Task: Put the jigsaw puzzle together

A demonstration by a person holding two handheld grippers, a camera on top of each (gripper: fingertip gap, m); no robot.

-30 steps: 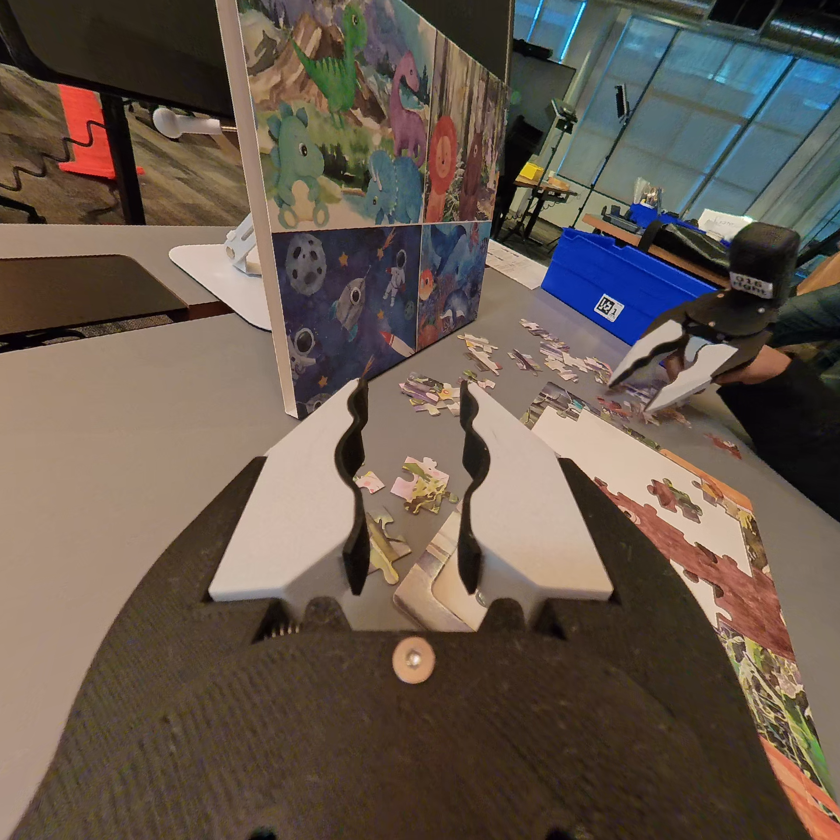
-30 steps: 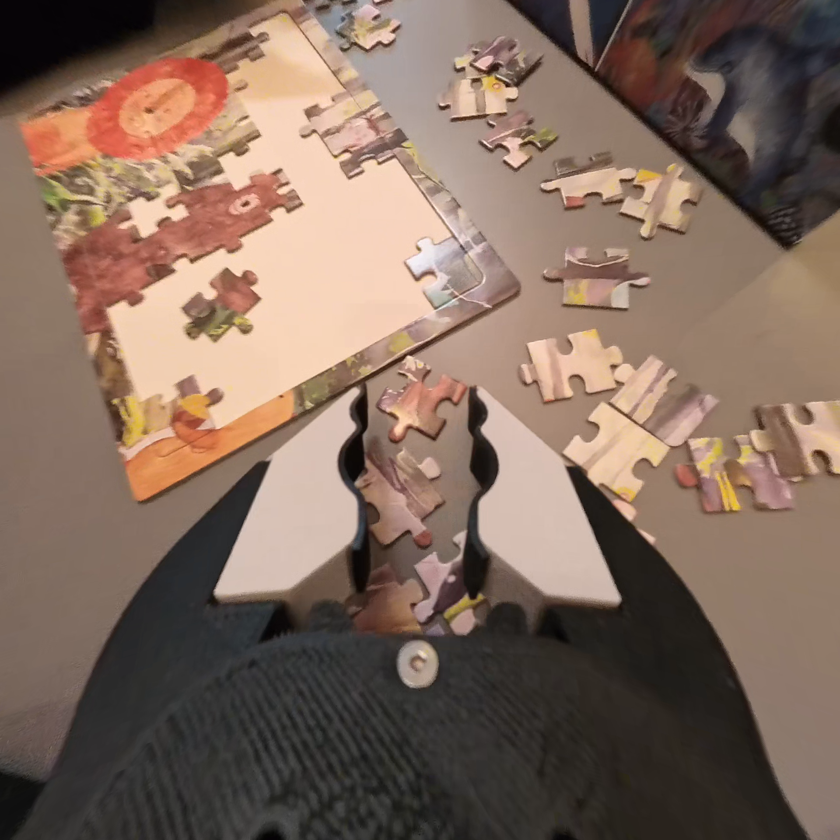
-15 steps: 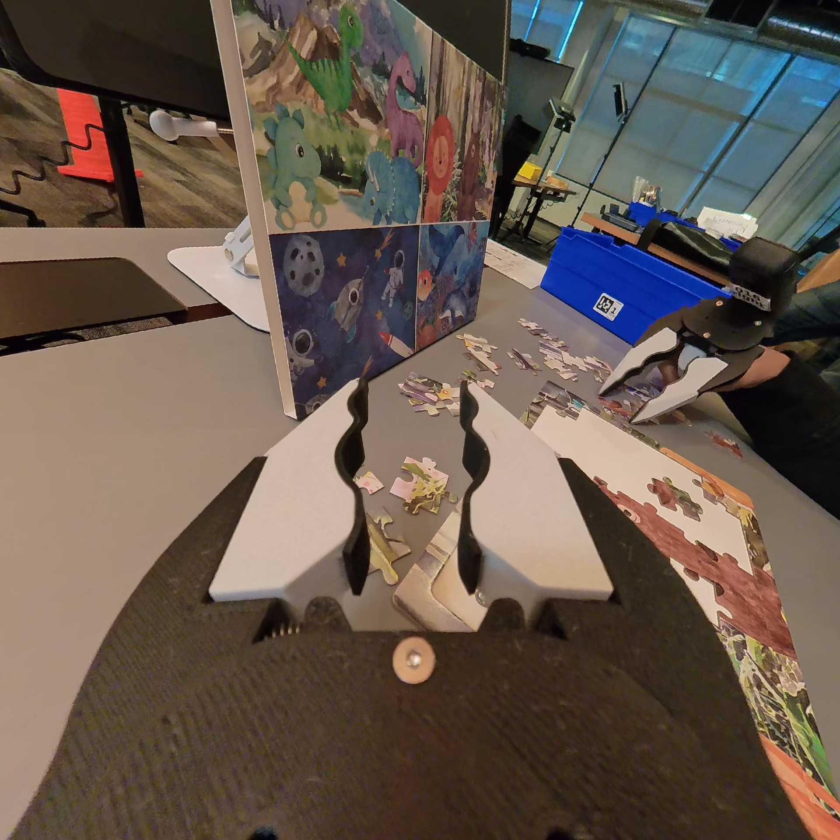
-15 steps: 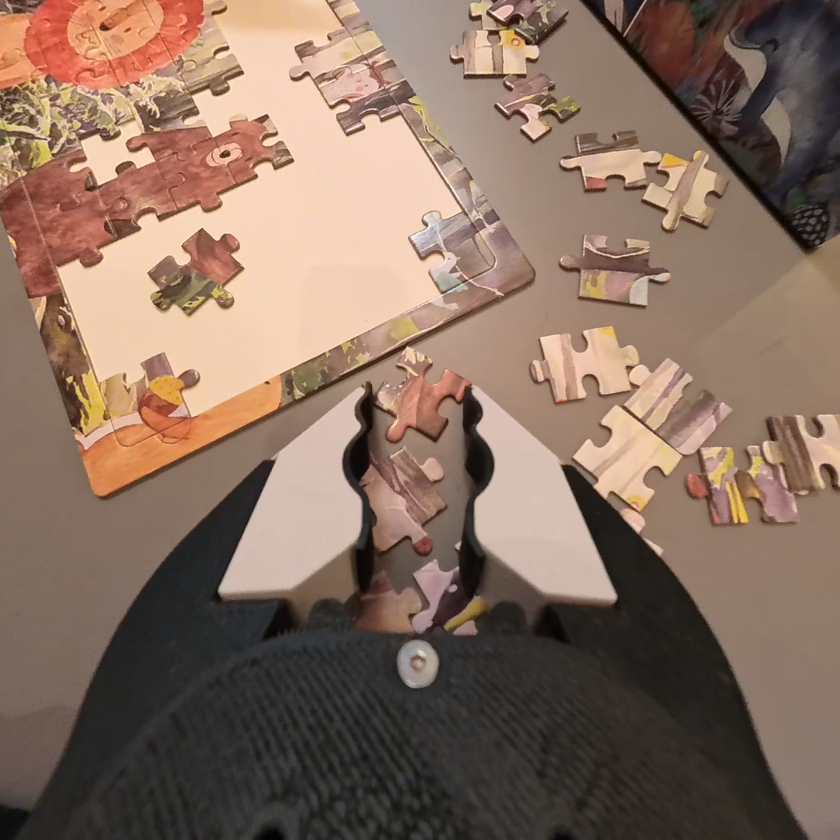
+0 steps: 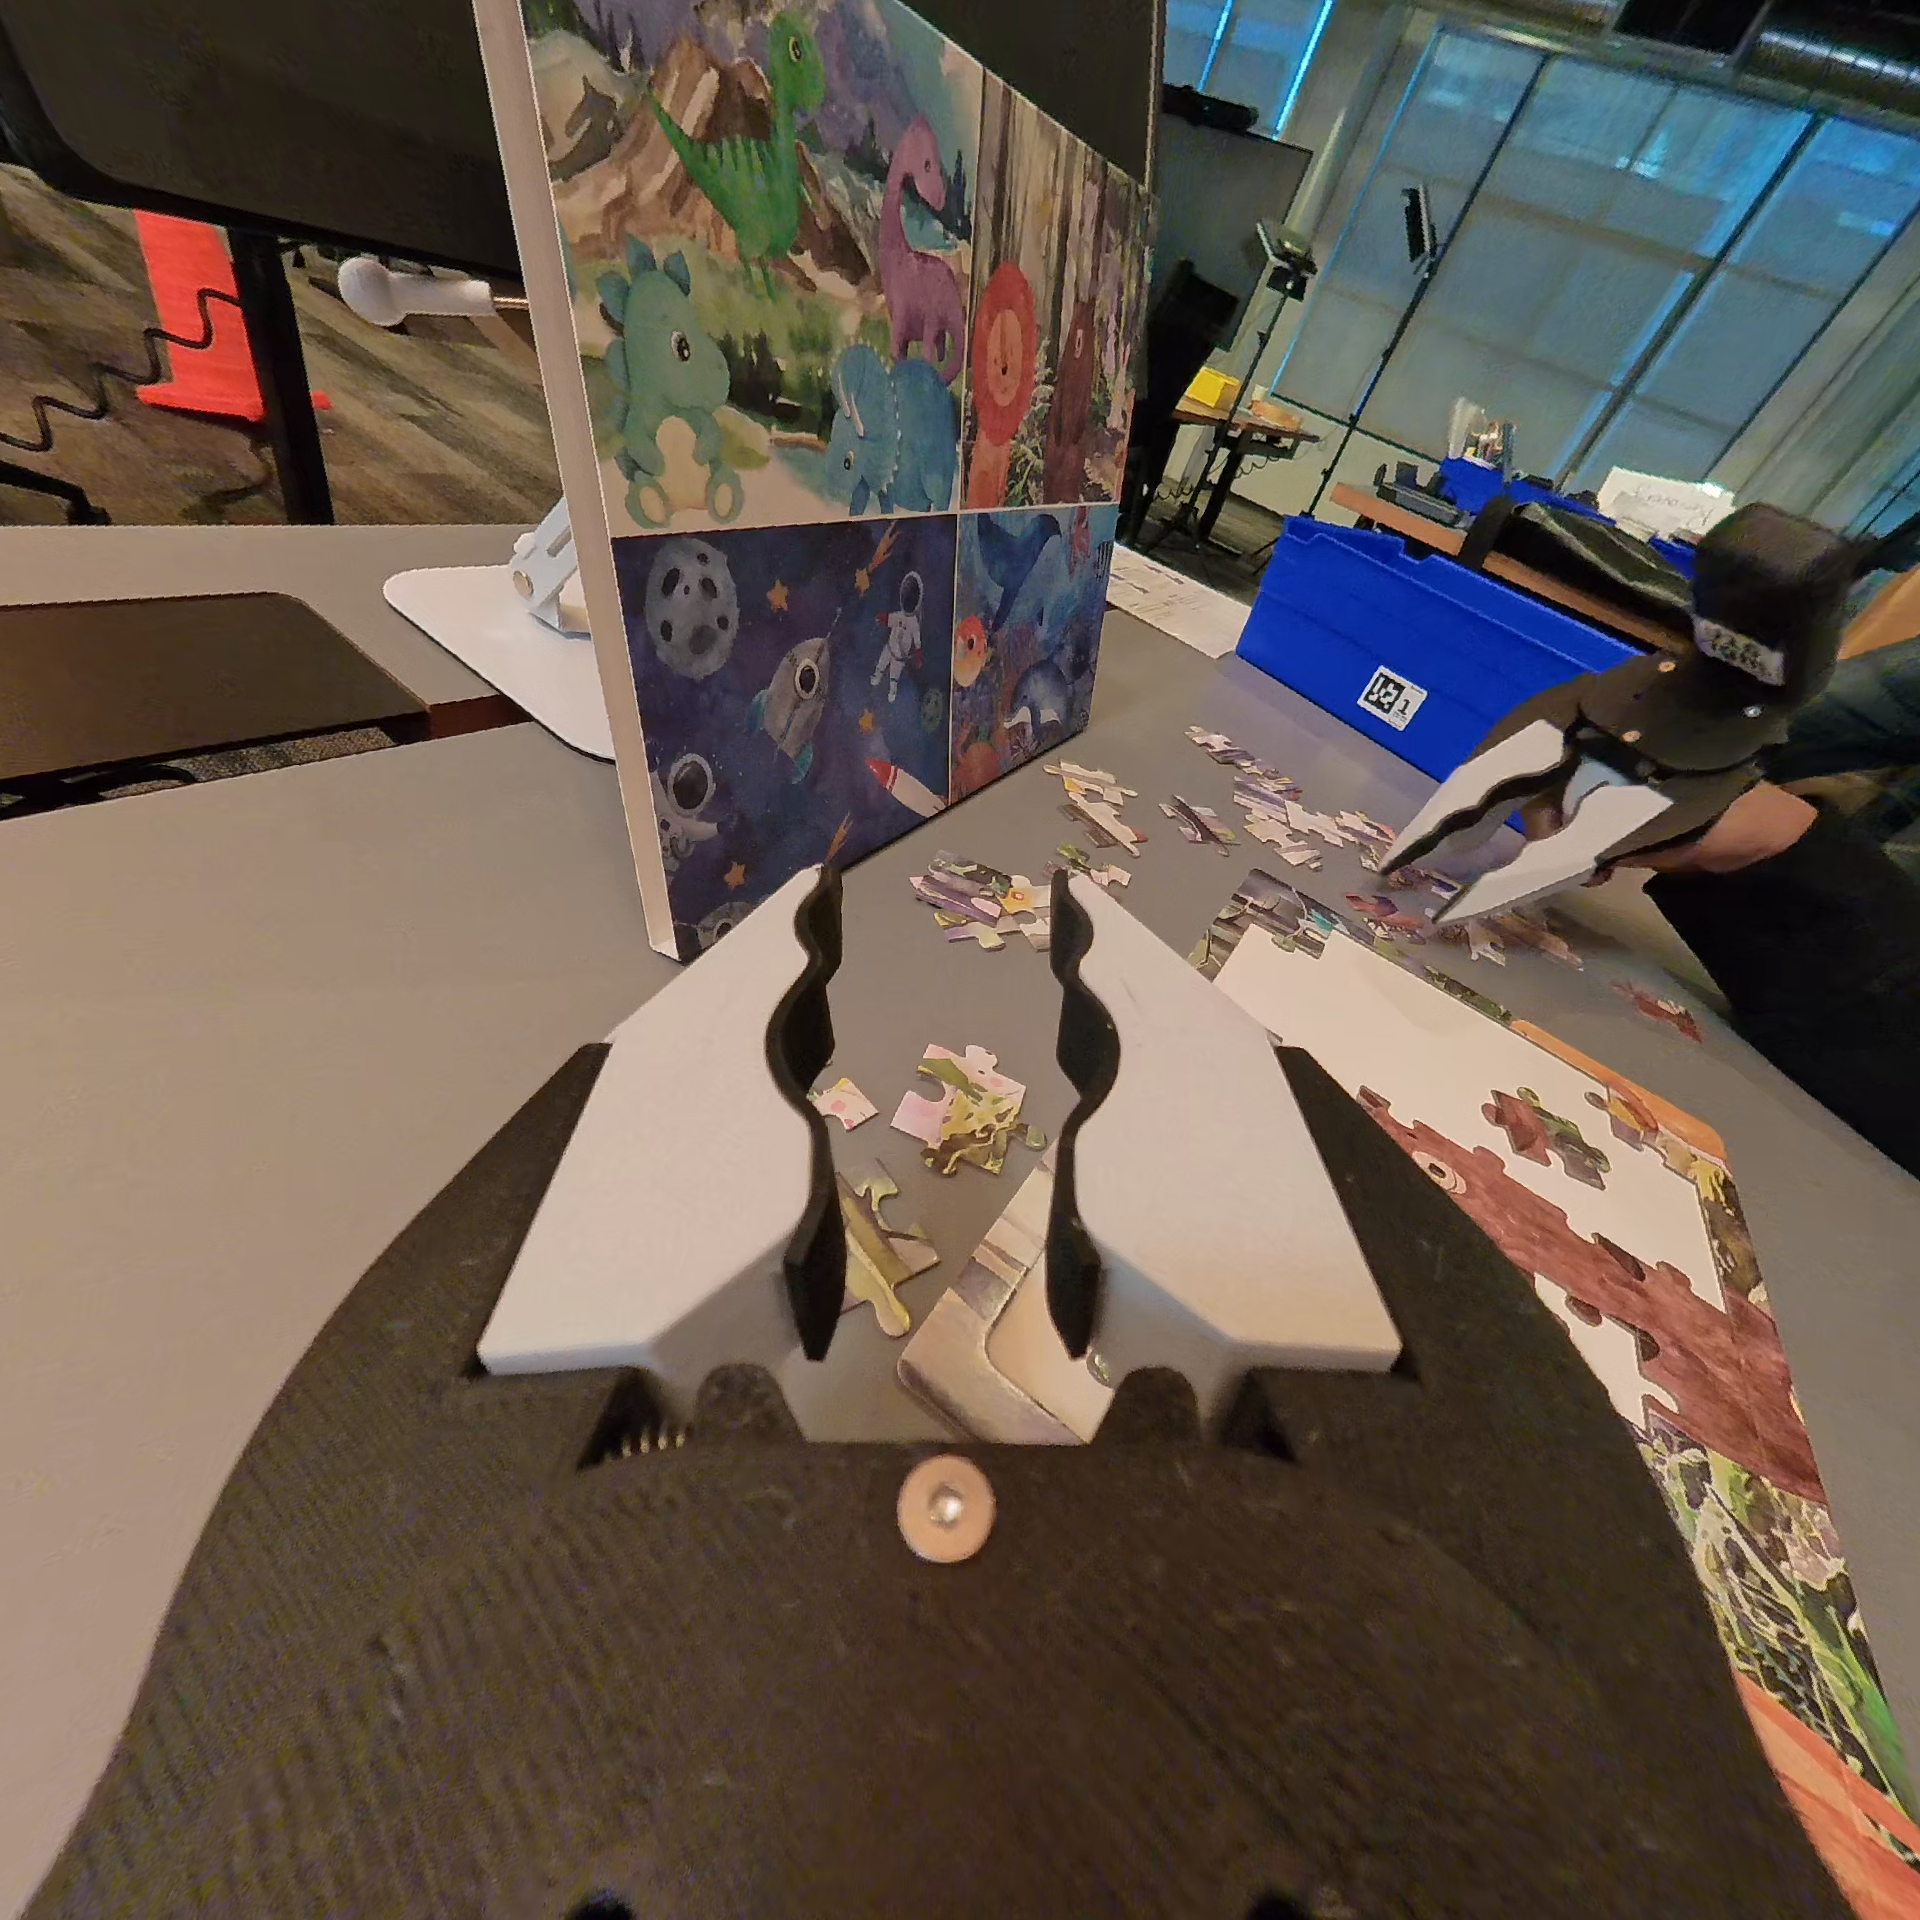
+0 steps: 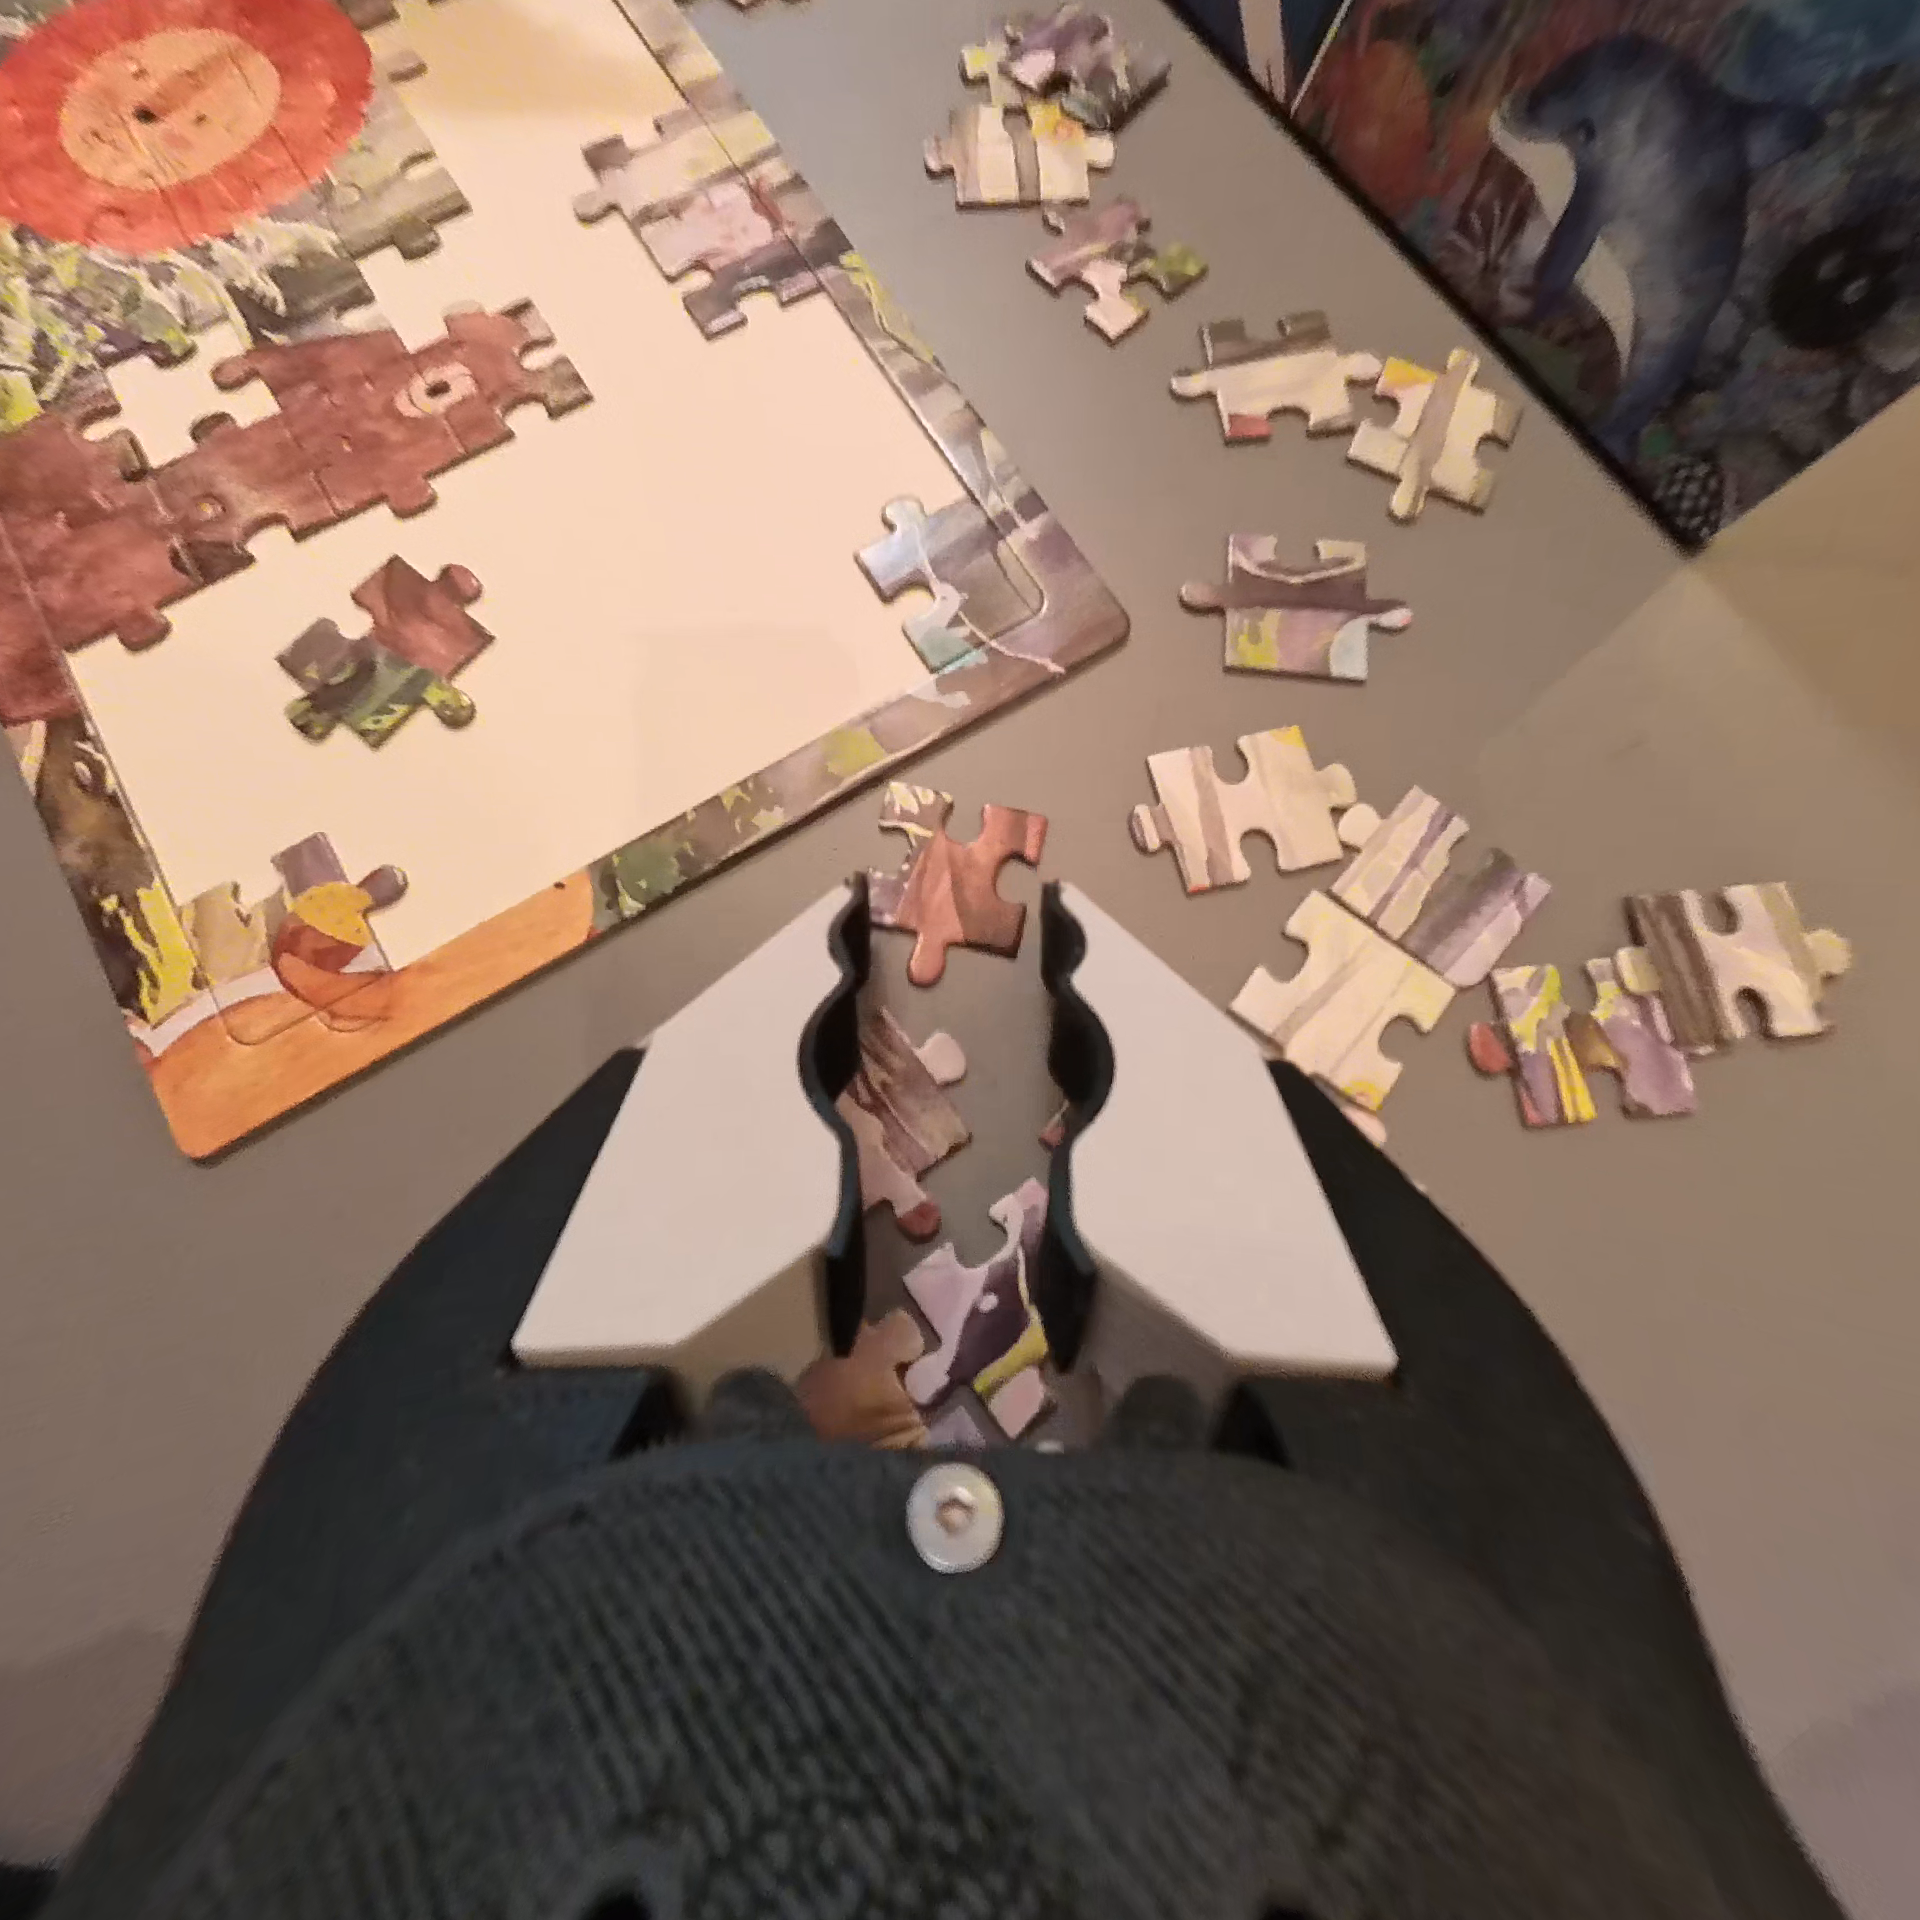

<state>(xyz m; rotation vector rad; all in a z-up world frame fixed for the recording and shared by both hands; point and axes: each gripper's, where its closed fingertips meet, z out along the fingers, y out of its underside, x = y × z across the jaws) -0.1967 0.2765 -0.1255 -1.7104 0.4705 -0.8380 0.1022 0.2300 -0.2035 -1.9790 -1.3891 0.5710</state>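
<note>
The puzzle board [image 6: 644,582] lies on the grey table, with a lion's head, a brown bear part and edge pieces fitted, and a bare cream middle. My right gripper [image 6: 951,896] is open, low over the table just off the board's near corner. Its tips stand on either side of a loose brown piece [image 6: 971,873]. More loose pieces [image 6: 1242,821] lie to the right. My left gripper [image 5: 940,888] is open and empty, above the board's corner [image 5: 997,1340] and some loose pieces [image 5: 966,1112]. The right gripper [image 5: 1418,891] shows far right in the left wrist view.
A standing picture board [image 5: 810,468] with dinosaur and space scenes rises behind the pieces; it also shows in the right wrist view [image 6: 1662,208]. A blue bin [image 5: 1403,644] stands at the back right. A person's dark sleeve [image 5: 1818,935] is at the right edge. The gap from one gripper's tips to the other's is roughly 30 cm.
My right gripper has come down and forward, so the brown piece now sits between its tips. The left gripper has not moved.
</note>
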